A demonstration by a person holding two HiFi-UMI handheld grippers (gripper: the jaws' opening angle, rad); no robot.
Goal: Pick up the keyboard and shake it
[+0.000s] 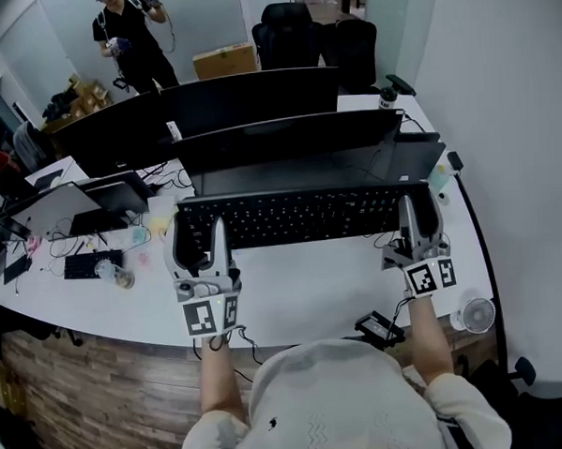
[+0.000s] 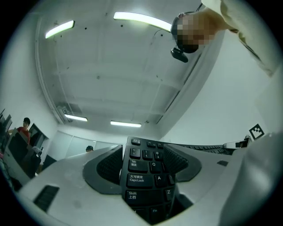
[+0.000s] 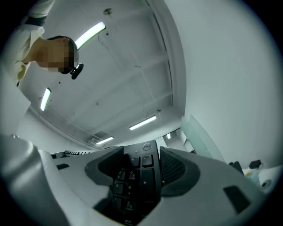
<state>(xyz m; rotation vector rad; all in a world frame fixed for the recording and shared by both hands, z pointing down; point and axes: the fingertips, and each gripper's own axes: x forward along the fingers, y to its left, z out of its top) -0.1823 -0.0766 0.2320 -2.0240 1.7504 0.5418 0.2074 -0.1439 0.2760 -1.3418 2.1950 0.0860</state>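
Both arms reach forward. The left gripper (image 1: 199, 240) and the right gripper (image 1: 420, 219) each clamp one end of the keyboard (image 1: 299, 216), pointing upward.

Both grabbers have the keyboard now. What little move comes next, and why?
Probably a short, gentle shake. The left gripper and right gripper are each shut on one end of the keyboard, which seems lifted clear of the desk, so the grip looks ready and only shaking is left.

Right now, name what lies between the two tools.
Head view: the keyboard spans it, left tool and right tool clamping its ends.
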